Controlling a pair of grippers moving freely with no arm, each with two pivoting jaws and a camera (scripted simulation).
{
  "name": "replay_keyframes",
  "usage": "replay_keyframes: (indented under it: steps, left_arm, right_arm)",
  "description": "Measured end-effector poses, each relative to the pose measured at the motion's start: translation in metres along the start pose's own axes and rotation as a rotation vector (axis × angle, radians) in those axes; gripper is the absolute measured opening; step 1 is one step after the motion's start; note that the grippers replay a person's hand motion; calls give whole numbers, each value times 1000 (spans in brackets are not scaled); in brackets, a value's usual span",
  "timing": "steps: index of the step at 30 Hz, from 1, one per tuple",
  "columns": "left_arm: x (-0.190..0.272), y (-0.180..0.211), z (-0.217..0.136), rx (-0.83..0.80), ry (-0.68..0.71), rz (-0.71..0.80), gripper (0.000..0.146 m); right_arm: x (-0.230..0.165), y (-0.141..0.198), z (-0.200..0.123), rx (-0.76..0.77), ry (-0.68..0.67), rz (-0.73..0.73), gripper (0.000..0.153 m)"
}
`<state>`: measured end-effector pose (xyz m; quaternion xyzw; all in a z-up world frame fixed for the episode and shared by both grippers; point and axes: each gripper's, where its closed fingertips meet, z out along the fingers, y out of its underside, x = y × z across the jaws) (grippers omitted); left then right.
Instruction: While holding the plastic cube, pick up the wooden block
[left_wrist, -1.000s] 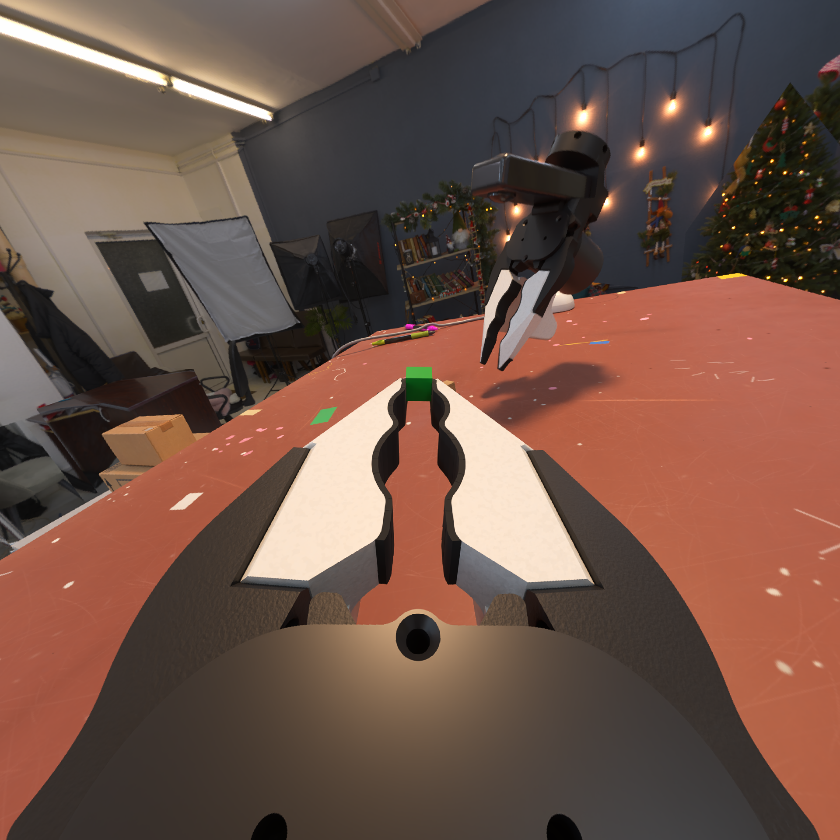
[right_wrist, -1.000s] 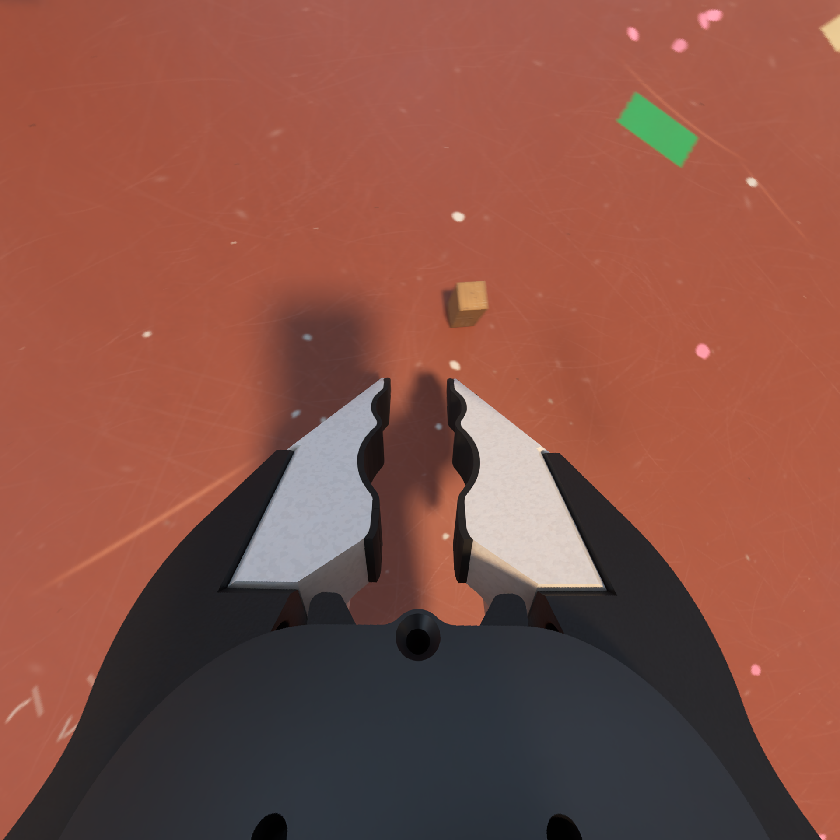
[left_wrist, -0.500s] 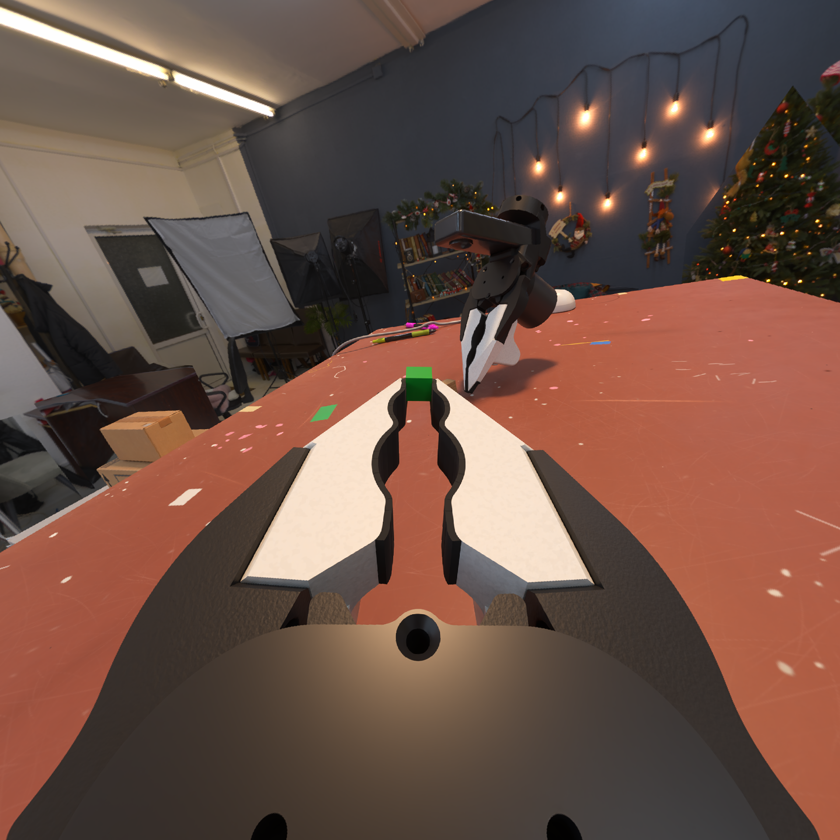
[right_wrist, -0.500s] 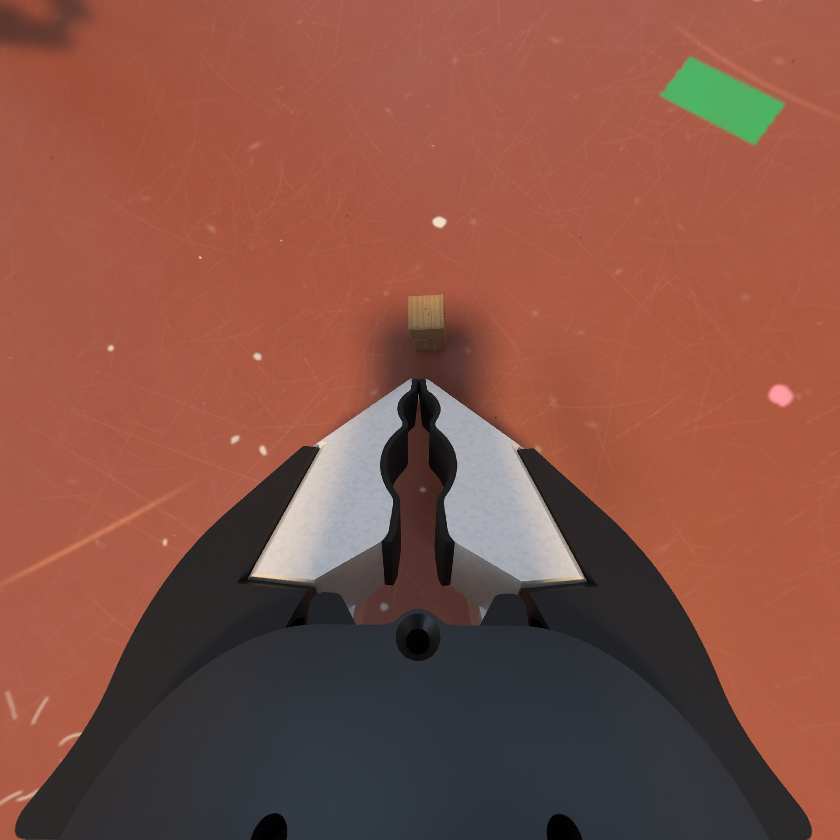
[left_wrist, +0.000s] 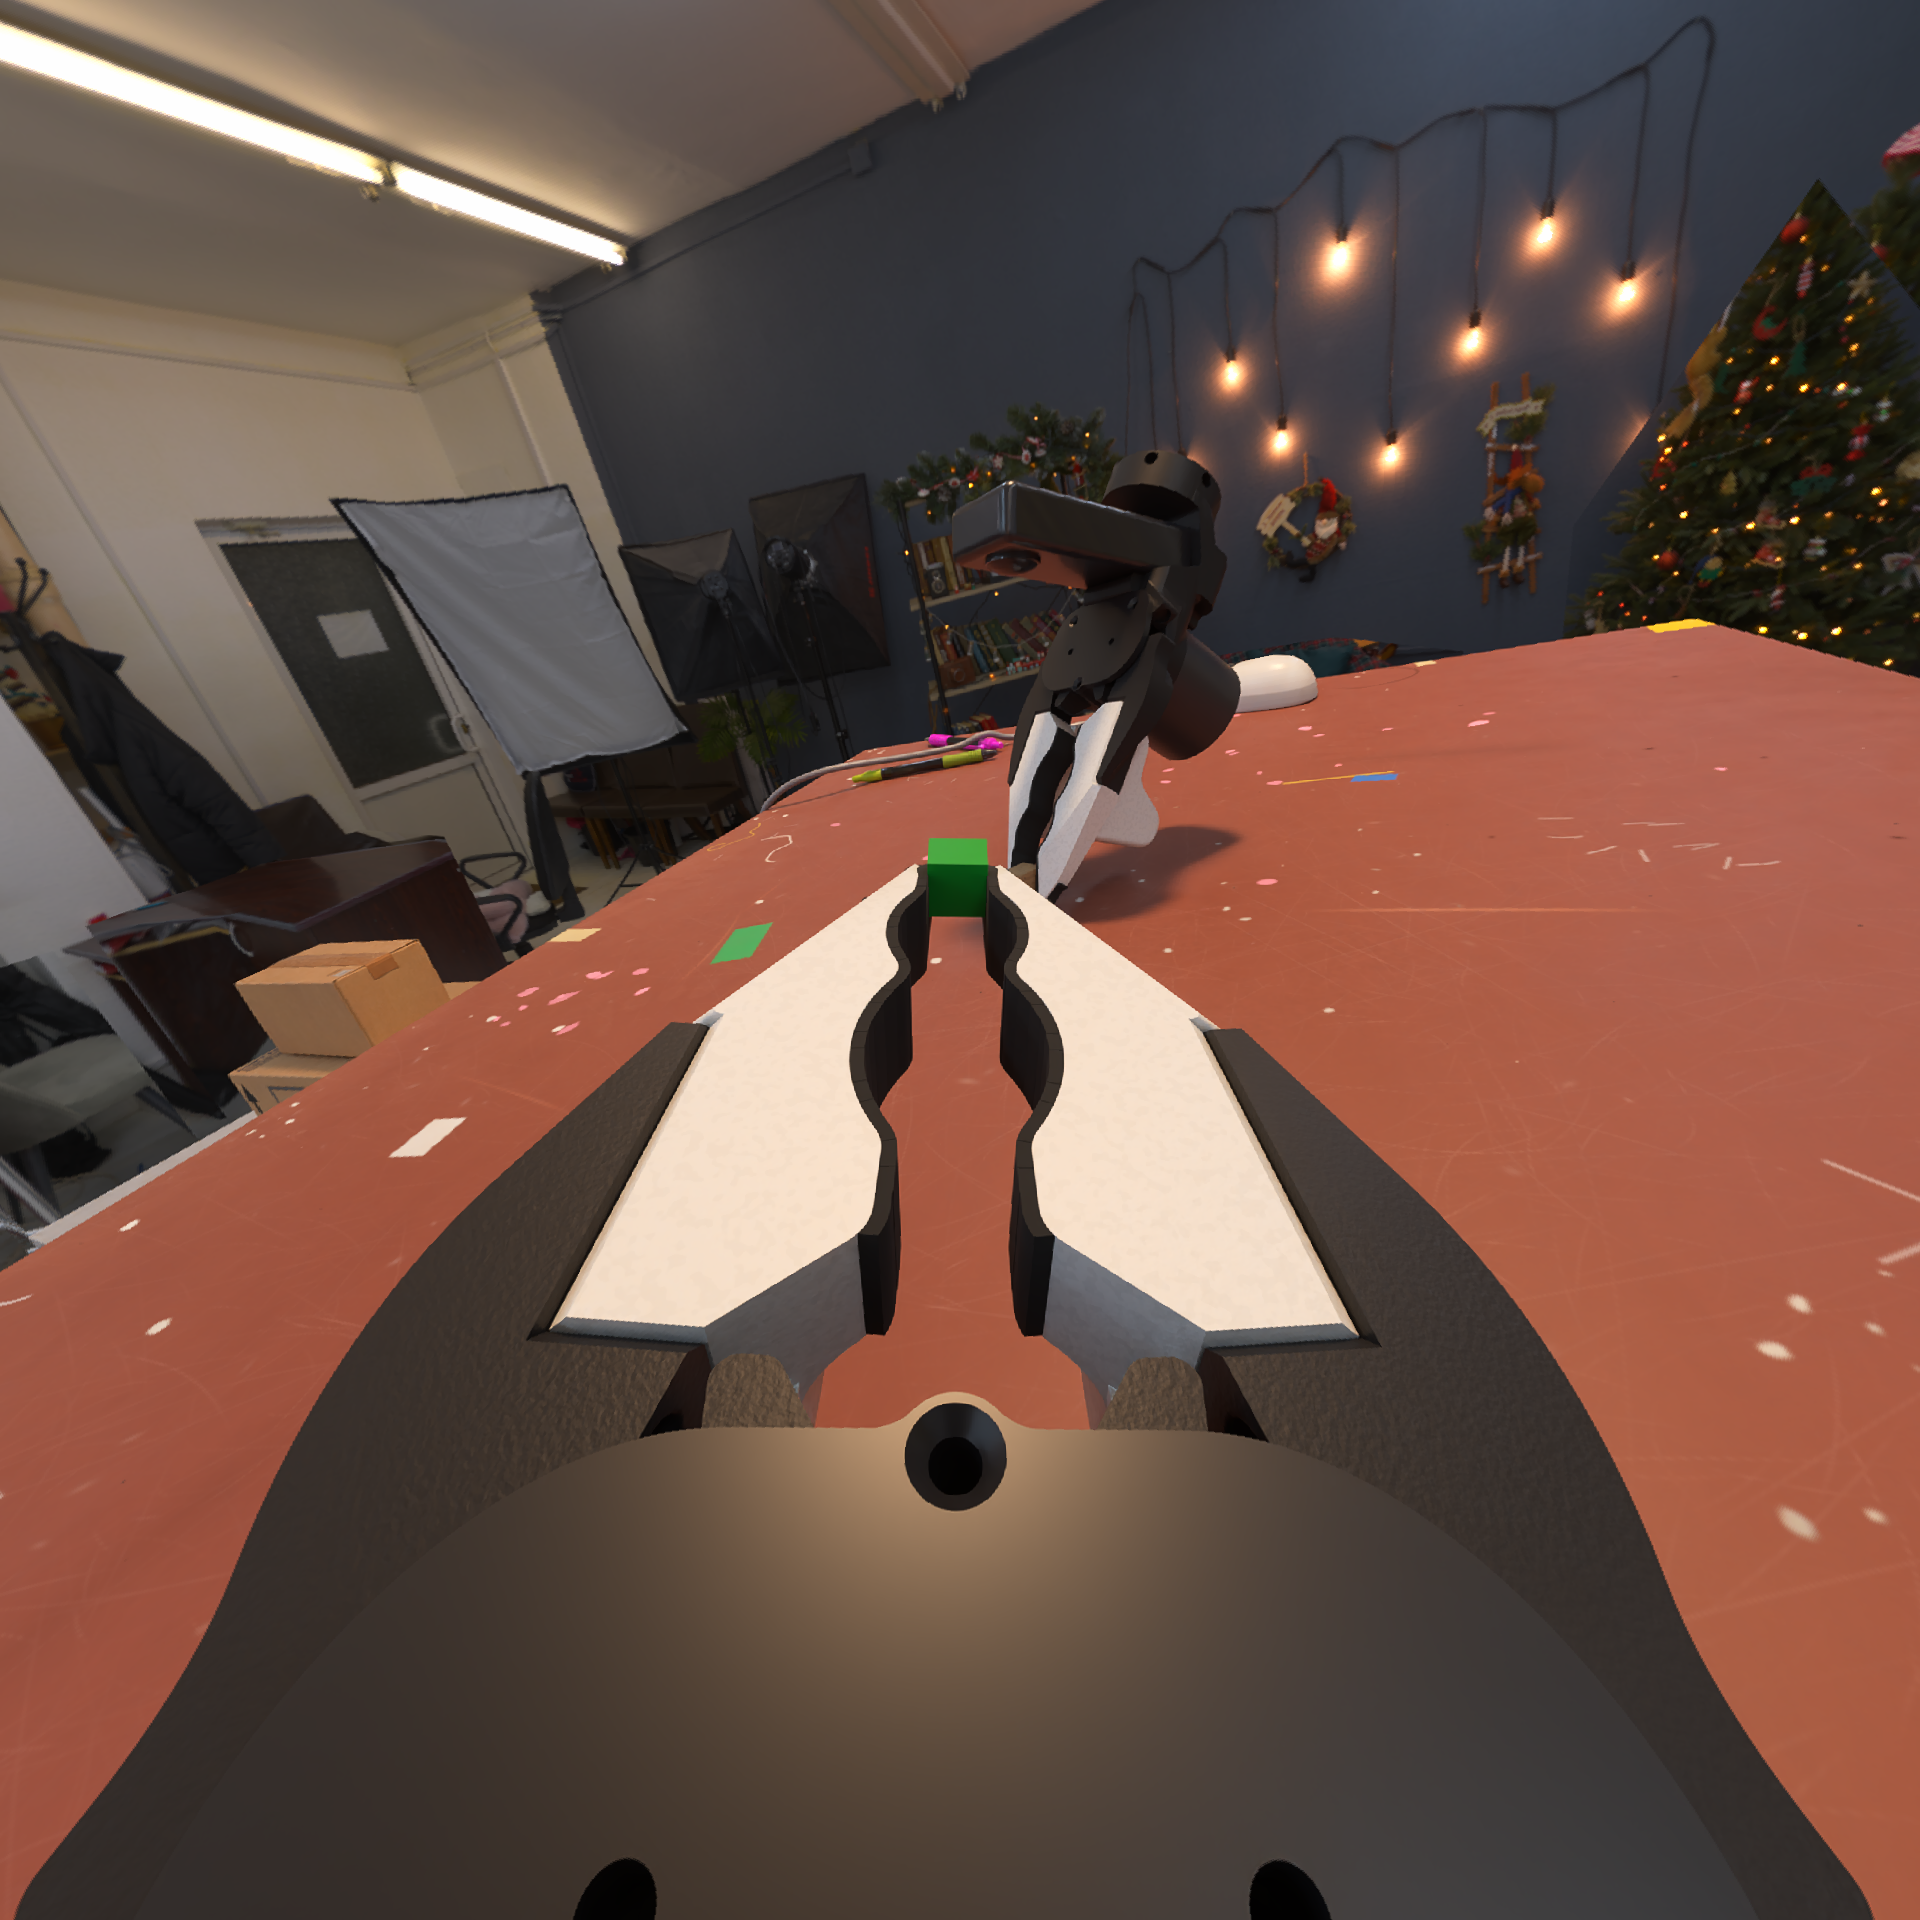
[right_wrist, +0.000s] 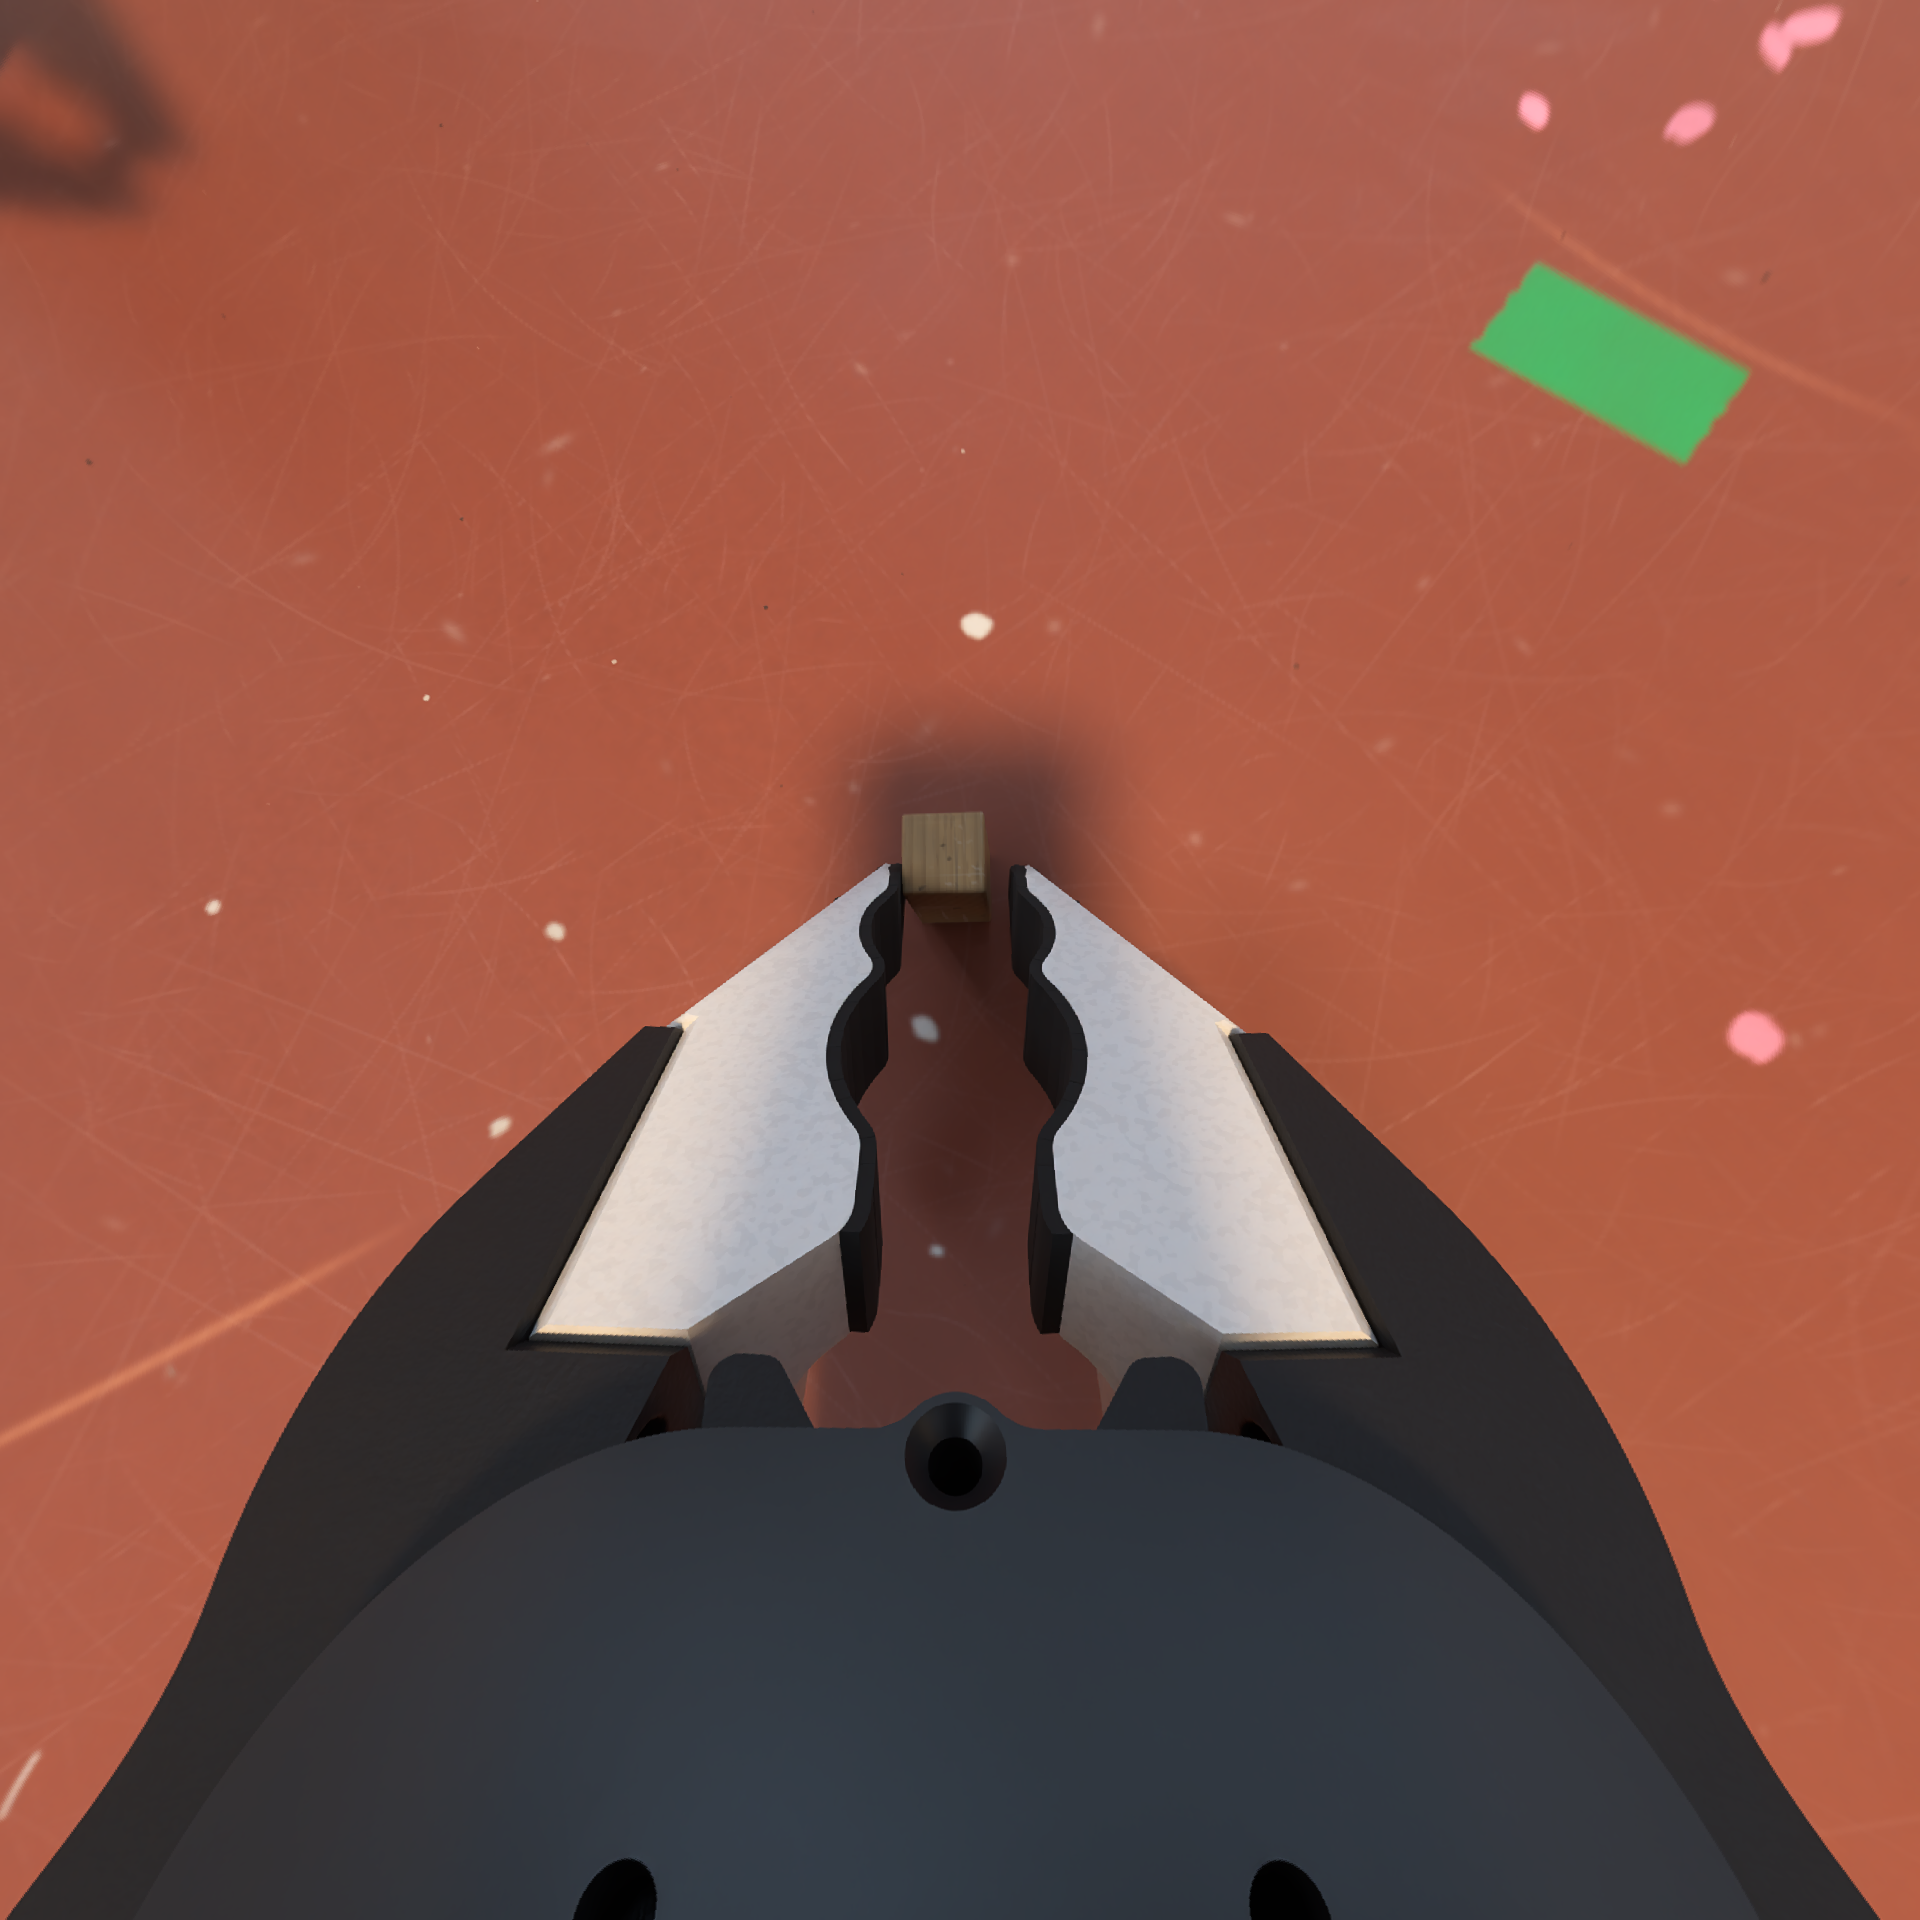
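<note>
My left gripper (left_wrist: 956, 883) is shut on a small green plastic cube (left_wrist: 957, 871), held at its fingertips just above the red table (left_wrist: 1455, 1039). The small wooden block (right_wrist: 942, 857) sits on the table in the right wrist view. My right gripper (right_wrist: 953, 883) is open and points down, its fingertips on either side of the block. The left fingertip (right_wrist: 883, 914) is close against the block and the right one stands a little apart. In the left wrist view the right gripper (left_wrist: 1039, 881) is just beyond and right of the cube, tips at the table.
A green tape patch (right_wrist: 1610, 358) lies on the table to the right of the block; it also shows in the left wrist view (left_wrist: 741, 942). Pens (left_wrist: 920, 764) and a white object (left_wrist: 1273, 681) lie at the far edge. The table's left edge drops off near a cardboard box (left_wrist: 338, 992).
My right gripper was shut half a second ago; it has opened and moved down over the wooden block, which now sits between its fingertips. The left gripper still holds the cube.
</note>
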<state>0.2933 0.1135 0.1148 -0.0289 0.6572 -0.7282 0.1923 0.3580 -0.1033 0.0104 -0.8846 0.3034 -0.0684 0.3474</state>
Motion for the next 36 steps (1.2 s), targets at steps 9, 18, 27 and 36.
replay_keyframes:
  steps: [9,18,27,36]
  left_arm:
    - [0,0,0,1,-1,-2,9]
    - [1,0,0,-2,1,11,9]
    - [1,-1,0,-1,2,14,9]
    - [1,0,1,-5,0,18,9]
  right_arm:
    - [-69,-81,-15,196,154,-532,14]
    - [-81,-66,45,76,221,-639,14]
    - [-108,-54,40,81,15,-497,14]
    - [-126,-74,1,316,22,-535,14]
